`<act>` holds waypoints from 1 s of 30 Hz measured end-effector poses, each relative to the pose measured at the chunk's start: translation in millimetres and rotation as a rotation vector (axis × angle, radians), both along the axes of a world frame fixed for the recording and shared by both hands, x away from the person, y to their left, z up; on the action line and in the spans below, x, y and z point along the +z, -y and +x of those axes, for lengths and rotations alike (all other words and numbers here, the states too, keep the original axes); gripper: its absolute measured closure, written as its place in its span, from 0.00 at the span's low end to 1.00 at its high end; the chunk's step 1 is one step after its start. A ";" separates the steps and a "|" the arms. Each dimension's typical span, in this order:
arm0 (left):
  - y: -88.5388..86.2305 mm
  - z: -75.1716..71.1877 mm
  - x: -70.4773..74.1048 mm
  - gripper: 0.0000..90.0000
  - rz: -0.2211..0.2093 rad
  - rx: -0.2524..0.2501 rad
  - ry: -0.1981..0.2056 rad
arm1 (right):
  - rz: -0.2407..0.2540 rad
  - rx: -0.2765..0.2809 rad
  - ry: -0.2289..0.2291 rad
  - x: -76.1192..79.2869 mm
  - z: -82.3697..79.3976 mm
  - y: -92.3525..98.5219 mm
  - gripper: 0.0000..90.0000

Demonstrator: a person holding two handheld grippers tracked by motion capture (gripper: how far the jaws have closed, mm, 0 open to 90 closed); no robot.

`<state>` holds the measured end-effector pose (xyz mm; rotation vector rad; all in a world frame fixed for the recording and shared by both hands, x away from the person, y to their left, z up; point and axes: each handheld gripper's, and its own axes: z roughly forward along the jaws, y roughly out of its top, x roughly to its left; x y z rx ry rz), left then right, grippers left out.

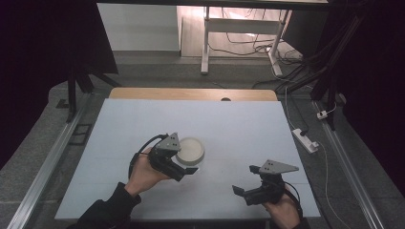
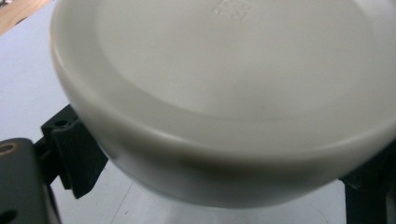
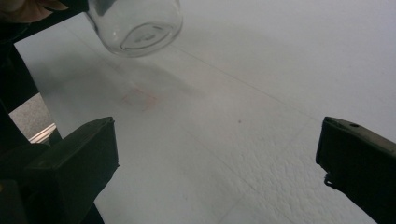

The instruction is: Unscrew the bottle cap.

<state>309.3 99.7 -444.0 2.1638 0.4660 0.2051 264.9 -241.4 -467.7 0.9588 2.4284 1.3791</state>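
Waiting near the table's front edge, the right gripper (image 1: 245,189) has its jaws wide apart, holding nothing. Farther in, the left gripper (image 1: 187,164) is clamped on a white-lidded glass jar (image 1: 190,149) lifted off the table (image 1: 239,124); the smooth glass could slip from the jaws and drop.

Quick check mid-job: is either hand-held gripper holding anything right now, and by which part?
The left hand-held gripper grips the clear jar by its white lid, one jaw each side. The right hand-held gripper is open, holding nothing.
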 end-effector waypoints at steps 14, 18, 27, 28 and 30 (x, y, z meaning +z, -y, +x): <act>2.0 0.1 -5.5 0.08 0.011 -0.007 -0.002 | -0.033 0.089 0.032 13.6 11.0 -32.0 0.00; 3.1 -0.2 -7.0 0.08 0.014 -0.012 0.002 | -0.027 0.091 0.039 17.4 13.9 -39.3 0.00; 5.1 -1.6 -8.9 0.09 0.012 -0.019 0.007 | -0.019 0.121 0.055 27.9 19.6 -57.3 0.00; 5.4 -1.6 -9.3 0.08 0.012 -0.019 0.006 | -0.015 0.125 0.054 29.4 20.3 -59.0 0.00; 6.0 -1.6 -10.1 0.08 0.013 -0.019 0.003 | -0.009 0.130 0.049 32.3 21.7 -62.2 0.00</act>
